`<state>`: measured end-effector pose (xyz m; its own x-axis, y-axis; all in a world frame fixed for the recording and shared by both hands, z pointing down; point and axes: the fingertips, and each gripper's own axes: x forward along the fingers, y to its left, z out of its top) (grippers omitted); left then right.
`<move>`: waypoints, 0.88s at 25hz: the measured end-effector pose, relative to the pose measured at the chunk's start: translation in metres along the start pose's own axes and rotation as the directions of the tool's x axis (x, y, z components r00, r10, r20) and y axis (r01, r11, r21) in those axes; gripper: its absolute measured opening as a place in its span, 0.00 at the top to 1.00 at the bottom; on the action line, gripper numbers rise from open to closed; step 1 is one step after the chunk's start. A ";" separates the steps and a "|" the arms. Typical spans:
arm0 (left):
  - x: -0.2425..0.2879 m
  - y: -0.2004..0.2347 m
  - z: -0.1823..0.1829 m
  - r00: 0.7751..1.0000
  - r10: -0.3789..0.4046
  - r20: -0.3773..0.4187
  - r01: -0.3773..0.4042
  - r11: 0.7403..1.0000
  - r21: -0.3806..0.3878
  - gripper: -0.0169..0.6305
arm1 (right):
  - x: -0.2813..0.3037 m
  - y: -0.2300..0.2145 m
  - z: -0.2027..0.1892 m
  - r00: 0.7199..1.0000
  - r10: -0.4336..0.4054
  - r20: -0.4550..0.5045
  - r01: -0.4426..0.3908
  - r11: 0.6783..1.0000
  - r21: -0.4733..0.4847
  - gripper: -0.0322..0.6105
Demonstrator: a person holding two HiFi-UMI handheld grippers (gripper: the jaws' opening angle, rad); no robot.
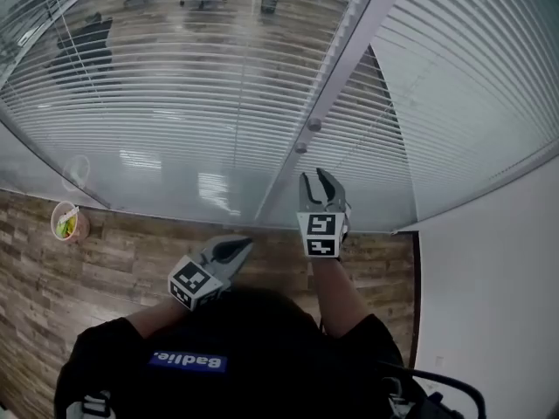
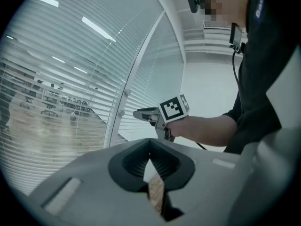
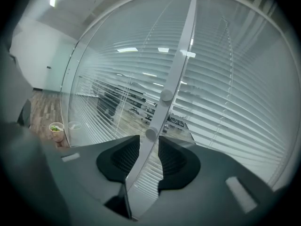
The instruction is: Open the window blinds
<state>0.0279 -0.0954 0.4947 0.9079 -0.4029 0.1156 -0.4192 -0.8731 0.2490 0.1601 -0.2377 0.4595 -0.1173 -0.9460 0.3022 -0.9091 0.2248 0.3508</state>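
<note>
White slatted blinds (image 1: 175, 85) hang behind glass panes on both sides of a white frame post (image 1: 336, 68). The post carries two round knobs (image 1: 314, 126), one above the other. My right gripper (image 1: 314, 176) points at the post just below the lower knob, short of it, open with nothing between its jaws. In the right gripper view the post (image 3: 181, 65) and its knobs (image 3: 166, 96) show beyond the gap of my right gripper (image 3: 149, 140). My left gripper (image 1: 244, 244) hangs lower and to the left, shut and empty. Its tips (image 2: 150, 150) meet in the left gripper view.
A paper cup of food (image 1: 68, 223) stands on the wooden floor (image 1: 131, 260) by the glass at left. A white wall (image 1: 489, 286) closes the right side. Office chairs (image 1: 87, 42) are beyond the glass.
</note>
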 end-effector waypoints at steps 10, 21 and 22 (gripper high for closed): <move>0.033 -0.054 -0.007 0.986 0.164 0.005 -0.164 0.986 -0.032 0.97 | -0.064 0.003 -0.028 0.978 0.188 0.085 -0.191 0.981 0.032 0.75; 0.031 -0.088 -0.019 0.971 0.240 -0.011 -0.241 0.971 -0.007 0.97 | -0.103 0.029 -0.059 0.940 0.322 0.113 -0.329 0.943 0.050 0.75; 0.031 -0.087 -0.016 0.973 0.232 0.002 -0.232 0.973 0.000 0.97 | -0.106 0.031 -0.057 0.939 0.323 0.119 -0.329 0.943 0.042 0.75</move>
<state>0.0927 -0.0277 0.4921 0.7859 -0.5951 0.1681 -0.6183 -0.7558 0.2154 0.1670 -0.1175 0.4889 -0.4510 -0.8436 0.2913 -0.8356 0.5138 0.1942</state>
